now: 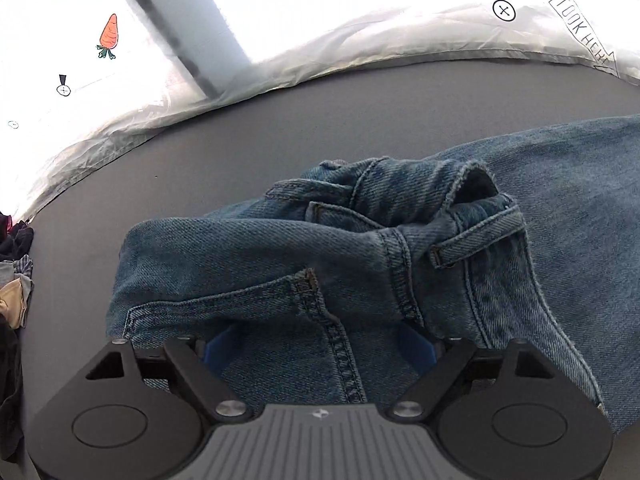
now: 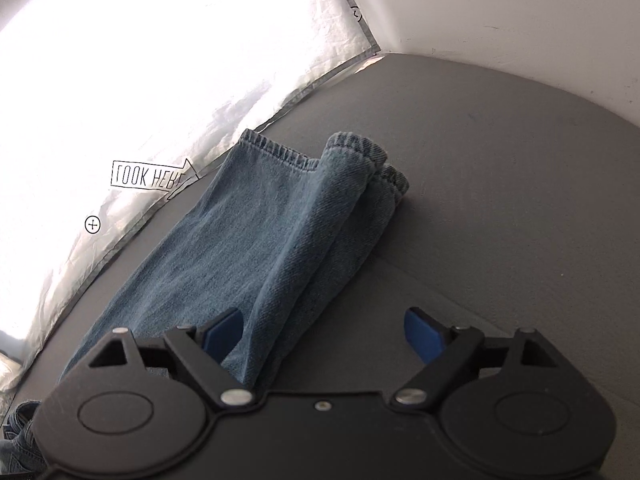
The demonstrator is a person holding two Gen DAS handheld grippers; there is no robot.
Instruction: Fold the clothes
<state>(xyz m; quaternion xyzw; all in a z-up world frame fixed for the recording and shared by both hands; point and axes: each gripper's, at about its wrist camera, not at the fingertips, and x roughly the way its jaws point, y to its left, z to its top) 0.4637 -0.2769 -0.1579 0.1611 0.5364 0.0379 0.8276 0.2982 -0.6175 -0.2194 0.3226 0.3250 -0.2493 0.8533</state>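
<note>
A pair of blue jeans [image 1: 360, 248] lies on the grey table [image 1: 280, 132]. In the left wrist view its waist end is rumpled, with a belt loop and a pocket seam showing. My left gripper [image 1: 319, 344] is open right over this end, denim filling the wide gap between its blue pads [image 1: 222, 344] and hiding their tips. The right wrist view shows the jeans legs [image 2: 256, 240] lying doubled lengthwise, hems [image 2: 352, 148] at the far end. My right gripper [image 2: 324, 336] is open at the legs' near part; the folded edge runs beside its left pad [image 2: 224, 334], bare table by the right one.
A crinkled white sheet [image 1: 360, 40] with a carrot print [image 1: 109, 34] and a "LOOK HERE" arrow [image 2: 150, 176] borders the table's far side. A pile of other clothes [image 1: 14, 272] sits at the left edge. A white wall [image 2: 520, 12] rises beyond the table on the right.
</note>
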